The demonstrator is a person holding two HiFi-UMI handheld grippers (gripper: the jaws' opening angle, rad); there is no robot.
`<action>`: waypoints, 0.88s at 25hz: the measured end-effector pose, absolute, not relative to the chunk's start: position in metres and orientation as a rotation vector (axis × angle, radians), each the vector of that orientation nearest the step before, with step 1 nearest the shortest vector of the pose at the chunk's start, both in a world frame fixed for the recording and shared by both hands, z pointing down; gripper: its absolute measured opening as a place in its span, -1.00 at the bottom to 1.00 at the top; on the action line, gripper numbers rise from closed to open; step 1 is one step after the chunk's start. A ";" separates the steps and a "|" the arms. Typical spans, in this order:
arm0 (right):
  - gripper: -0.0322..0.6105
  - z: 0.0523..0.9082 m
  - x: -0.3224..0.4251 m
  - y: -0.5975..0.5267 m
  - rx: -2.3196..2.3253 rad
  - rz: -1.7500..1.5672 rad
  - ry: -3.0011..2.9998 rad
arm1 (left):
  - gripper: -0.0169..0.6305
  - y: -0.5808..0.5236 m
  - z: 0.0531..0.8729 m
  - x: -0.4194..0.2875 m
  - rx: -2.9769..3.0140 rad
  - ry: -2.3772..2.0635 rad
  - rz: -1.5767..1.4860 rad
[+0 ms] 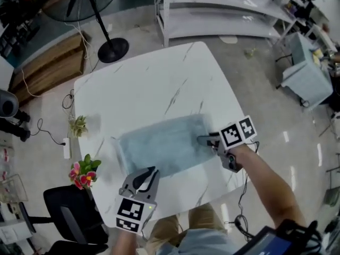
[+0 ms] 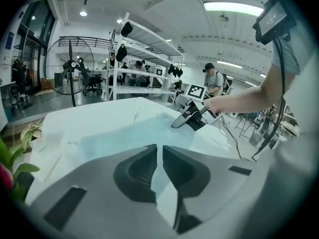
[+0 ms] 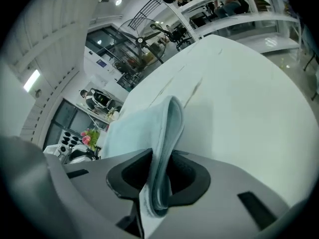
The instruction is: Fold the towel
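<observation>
Fold looks partway done at best. One light blue towel [image 1: 162,147] lies mostly flat as a wide rectangle on the near half of the white marble tabletop [image 1: 149,84], and it is not yet a compact stack. The right gripper [image 1: 201,139] is at the towel's right edge. In the right gripper view its jaws are clamped on that edge, with what looks like more than one layer of cloth standing up between the pads, so the edge seems already doubled or bunched there. The left gripper [image 1: 153,170] sits at the towel's near edge, over or just short of it. Its jaws are almost together with only a thin slit, nothing between them, and no grip on the cloth. Likely left to do: carry the held edge across, flatten, maybe fold again. Can't tell how many folds are already in. Counts: one towel, two grippers, one tabletop. Off the task there are two small plants at the tabletop's left, one green [image 1: 78,125] and one with pink flowers [image 1: 82,171], plus one floor fan [image 1: 98,15].
</observation>
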State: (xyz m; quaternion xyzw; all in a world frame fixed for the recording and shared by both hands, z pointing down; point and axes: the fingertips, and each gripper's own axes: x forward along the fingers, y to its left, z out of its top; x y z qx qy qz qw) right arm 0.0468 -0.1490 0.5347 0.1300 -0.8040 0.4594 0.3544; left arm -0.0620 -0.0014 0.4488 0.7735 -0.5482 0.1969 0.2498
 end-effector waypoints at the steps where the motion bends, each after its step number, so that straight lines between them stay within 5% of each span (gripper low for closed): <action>1: -0.59 0.533 0.046 -0.150 0.313 1.186 -2.092 | -0.82 -0.006 0.451 -0.059 2.105 -1.484 0.546; 6: -0.06 0.509 0.069 -0.150 0.295 1.196 -2.127 | -0.82 -0.025 0.456 -0.047 2.109 -1.460 0.568; 22: 0.19 0.514 0.085 -0.096 0.795 2.000 -1.961 | -0.83 -0.028 0.454 -0.054 2.112 -1.473 0.568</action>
